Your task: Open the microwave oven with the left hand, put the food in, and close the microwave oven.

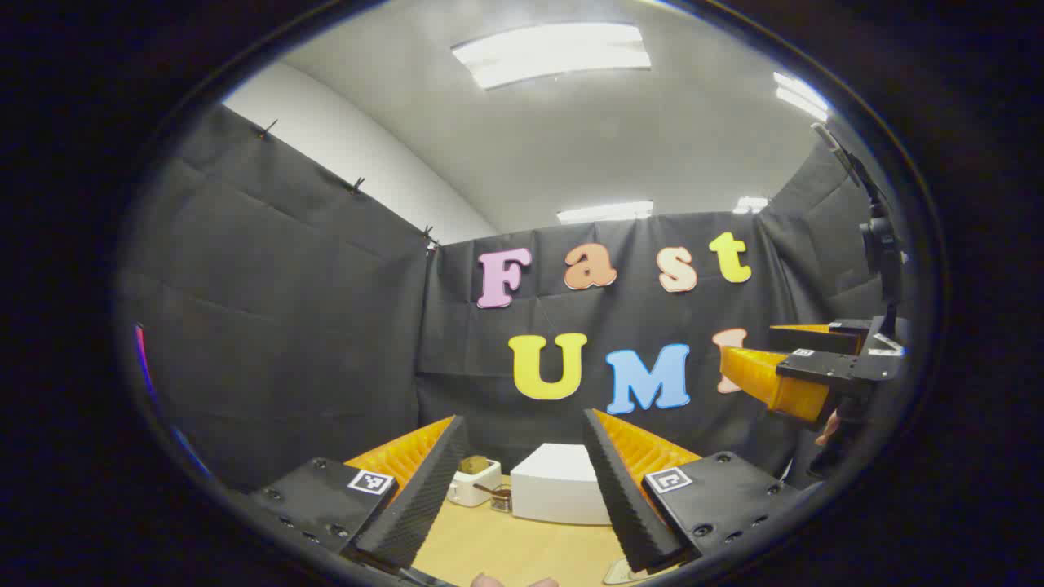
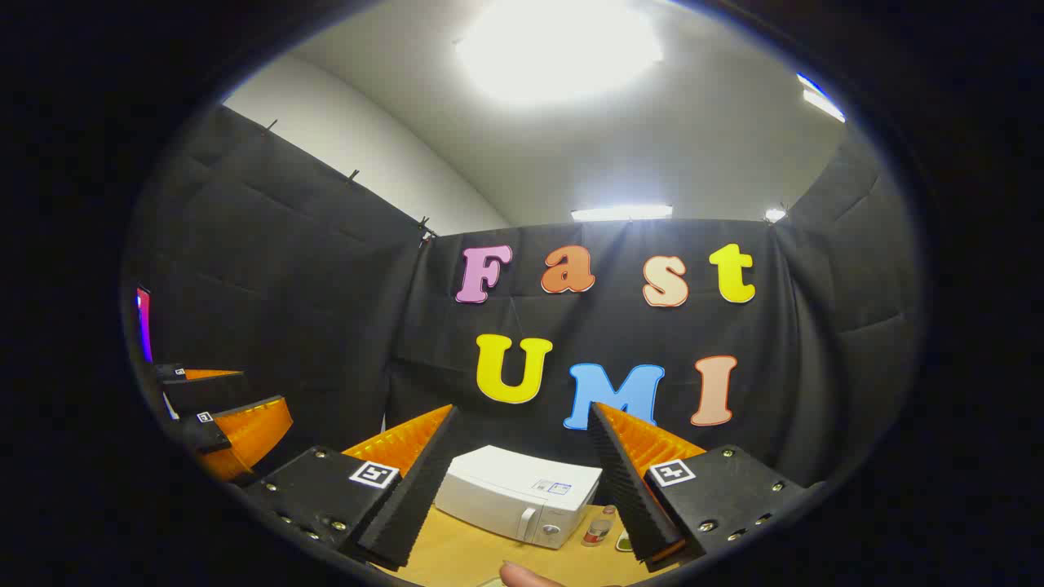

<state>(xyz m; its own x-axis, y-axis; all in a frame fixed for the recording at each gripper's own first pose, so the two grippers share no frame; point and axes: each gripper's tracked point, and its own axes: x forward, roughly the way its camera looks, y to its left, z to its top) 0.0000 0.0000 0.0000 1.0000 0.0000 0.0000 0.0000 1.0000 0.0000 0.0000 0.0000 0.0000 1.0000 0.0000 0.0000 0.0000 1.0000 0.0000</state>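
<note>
Both the left gripper [image 1: 522, 489] and the right gripper [image 2: 522, 489] hang above the surface [image 1: 522, 550] with fingers spread, empty; the closed microwave [image 2: 522, 496] sits near its far edge.

Left gripper [image 1: 522, 489]: black mounts at 7 and 5 o'clock, screw heads, square tag markers, ribbed finger backs. Right gripper [image 2: 522, 489]: same build.

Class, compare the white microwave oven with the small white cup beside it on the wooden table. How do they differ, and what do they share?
The microwave oven is a large closed box; the cup is far smaller and open-topped. The microwave oven has a door and a round knob; the cup has a side handle. The cup holds something brownish; the microwave oven's inside is hidden. Both are white and stand on the table.
</note>
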